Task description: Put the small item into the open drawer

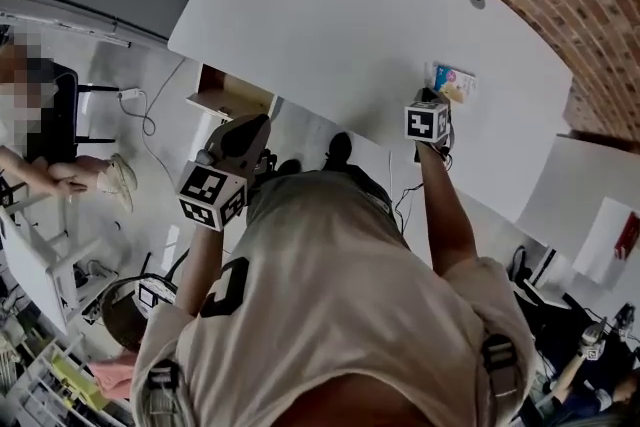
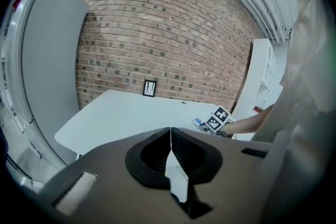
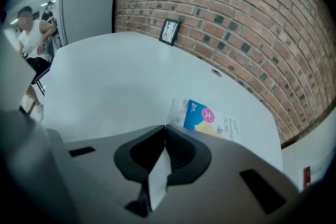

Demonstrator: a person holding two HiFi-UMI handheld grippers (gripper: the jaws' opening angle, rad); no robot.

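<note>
The small item is a flat packet (image 3: 210, 119) with a blue and yellow label and a clear edge, lying on the white table (image 3: 105, 76). My right gripper (image 3: 166, 126) points down at it with its jaws closed, and the tips meet on the packet's clear near edge. In the head view the packet (image 1: 453, 83) lies just beyond that gripper (image 1: 438, 103). My left gripper (image 2: 170, 129) is shut and empty, held in the air short of the table. In the head view it (image 1: 252, 129) hangs beside the open drawer (image 1: 228, 95) under the table's left edge.
A small framed picture (image 3: 169, 32) leans on the brick wall (image 3: 236, 13) at the table's back. A round cable hole (image 3: 217, 73) sits in the tabletop behind the packet. A person (image 1: 40, 135) sits on the floor side at left, near cables and shelving.
</note>
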